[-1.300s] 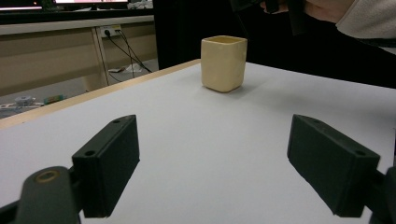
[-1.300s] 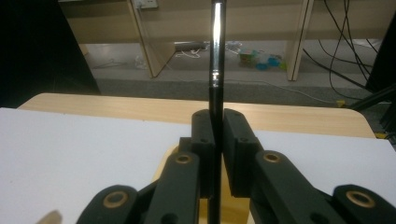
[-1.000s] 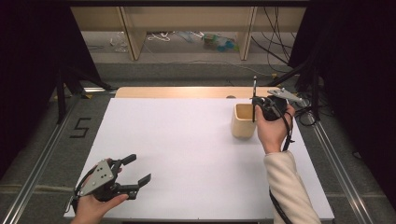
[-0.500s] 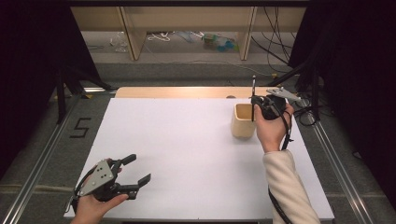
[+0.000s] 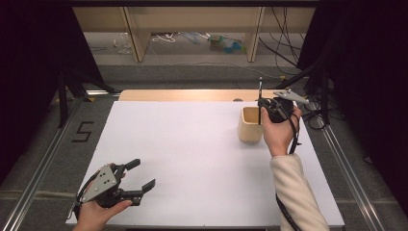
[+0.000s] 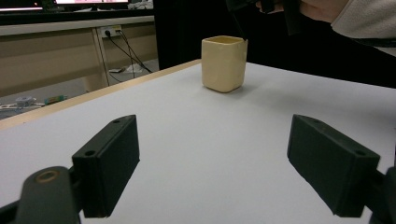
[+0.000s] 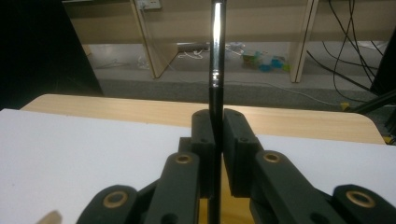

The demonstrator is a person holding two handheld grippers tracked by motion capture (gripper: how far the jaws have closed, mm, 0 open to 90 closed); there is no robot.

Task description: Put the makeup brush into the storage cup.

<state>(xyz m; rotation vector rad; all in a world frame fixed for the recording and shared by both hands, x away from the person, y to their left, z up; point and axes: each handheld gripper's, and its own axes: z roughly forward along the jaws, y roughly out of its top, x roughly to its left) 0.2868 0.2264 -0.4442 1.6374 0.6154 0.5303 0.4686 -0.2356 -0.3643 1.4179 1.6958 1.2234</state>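
The right gripper (image 5: 262,107) had its fingers closed on a thin black pen (image 7: 215,70), pinched low on the barrel and held upright with its lower end over the open mouth of the beige cup (image 5: 250,124) at the far right of the white worktop (image 5: 192,144). The pen looked light, stiff and smooth, so a firm pinch across the barrel seemed right, since a slack one could let it slide or tilt. The left gripper (image 5: 137,180) rested near the front left corner, fingers wide apart and empty.

Cream cup (image 5: 250,125); black pen (image 7: 215,88); white table (image 5: 192,154).
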